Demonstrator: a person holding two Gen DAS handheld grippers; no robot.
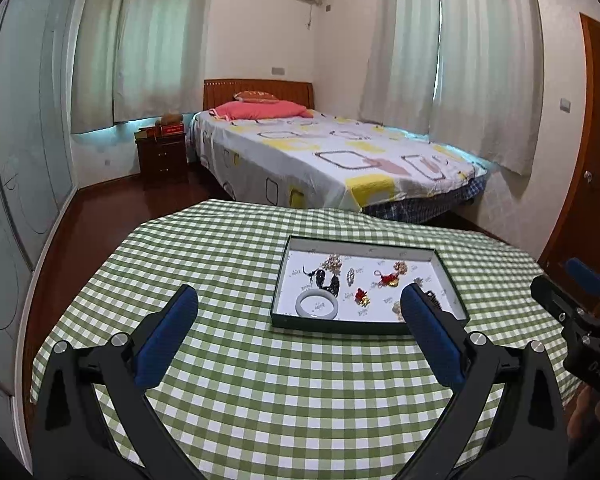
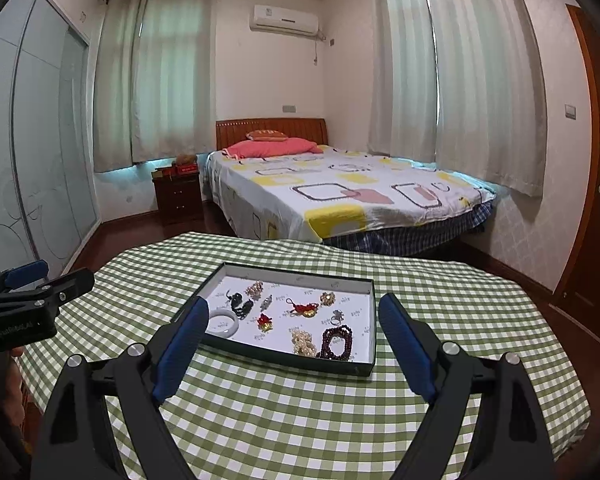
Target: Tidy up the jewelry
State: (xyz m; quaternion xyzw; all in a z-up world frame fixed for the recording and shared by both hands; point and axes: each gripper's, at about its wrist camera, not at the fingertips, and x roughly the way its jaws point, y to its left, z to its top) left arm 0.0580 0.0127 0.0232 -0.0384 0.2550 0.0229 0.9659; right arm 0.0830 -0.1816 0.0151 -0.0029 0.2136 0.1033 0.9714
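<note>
A: Counting what sits in the tray (image 2: 366,354): one pale bangle (image 2: 222,325), one dark red bead bracelet (image 2: 337,342), one pearl cluster (image 2: 303,342), one black piece (image 2: 238,303) and two red-and-gold charms (image 2: 304,309), plus several small gold and silver bits that I cannot count surely.

B: Where is the tray itself?

A: One tray only, a shallow dark-rimmed box with a white floor, lying flat on the worktop (image 2: 300,420), which wears a green checked cloth. It lies toward the far side, right of the middle in the left wrist view. The bangle is at its near left corner; the bead bracelet and pearls lie side by side at its near right.

B: And the hand-held grippers?

A: Two. The left hand-held gripper (image 1: 300,336) has its blue pads spread wide apart with nothing between them, above the cloth on the near side of the tray. The right hand-held gripper (image 2: 292,344) is likewise spread wide and grips nothing; its pads frame the tray's near edge without touching it. Each shows at the edge of the other's view.

B: Anything beyond the worktop?

A: One bed (image 2: 340,200) at the far side, with one pink pillow (image 2: 272,147).
</note>
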